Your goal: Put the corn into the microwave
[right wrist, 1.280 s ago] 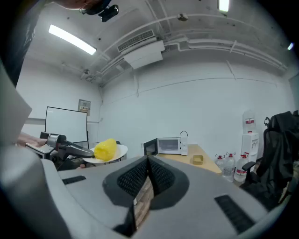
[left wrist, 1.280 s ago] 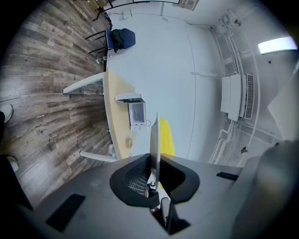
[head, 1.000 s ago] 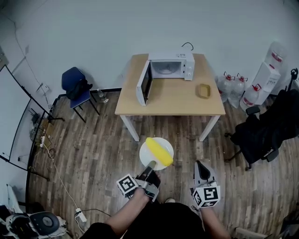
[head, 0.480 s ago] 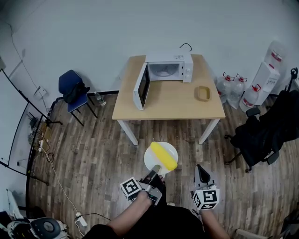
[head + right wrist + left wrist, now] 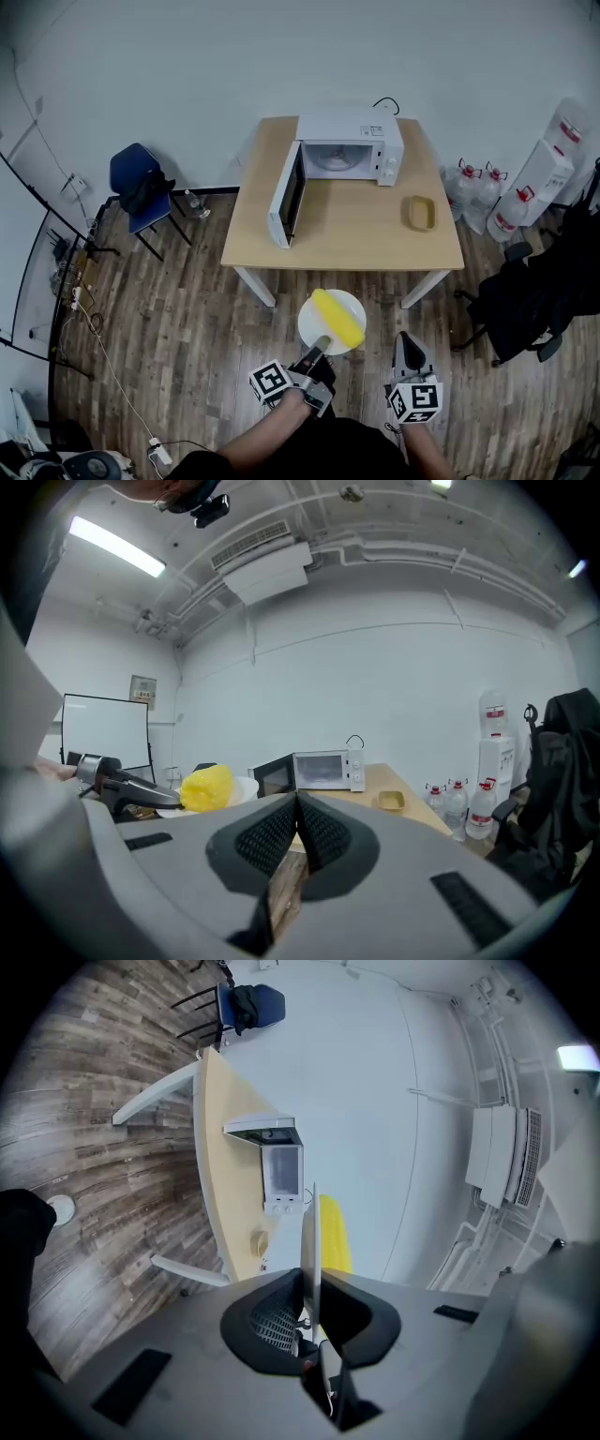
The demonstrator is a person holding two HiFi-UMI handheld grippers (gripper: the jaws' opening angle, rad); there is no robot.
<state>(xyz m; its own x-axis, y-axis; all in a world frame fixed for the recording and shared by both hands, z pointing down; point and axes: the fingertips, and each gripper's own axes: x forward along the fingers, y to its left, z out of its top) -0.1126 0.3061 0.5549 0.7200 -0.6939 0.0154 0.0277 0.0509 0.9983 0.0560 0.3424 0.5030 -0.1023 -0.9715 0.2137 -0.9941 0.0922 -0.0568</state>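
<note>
Head view: the left gripper [image 5: 321, 345] is pinching the near rim of a white plate [image 5: 349, 302] at lower centre. The corn [image 5: 337, 317] is lying on the plate. The microwave [image 5: 352, 148] is sitting open-doored on the table [image 5: 356, 225] above.

Left gripper view: the jaws are clamping the plate edge-on.

Right gripper view: the right gripper [image 5: 296, 801] is pressing its jaws together, gripping nothing, with the corn showing at left.

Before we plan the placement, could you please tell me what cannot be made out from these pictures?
- Microwave cavity: in the head view its own top hides part of it, and it is too small in both gripper views.
- Plate: edge-on in the left gripper view, only a thin line, so its surface does not show there.
- Tan tray: too small in every view to tell whether it holds anything.
</note>
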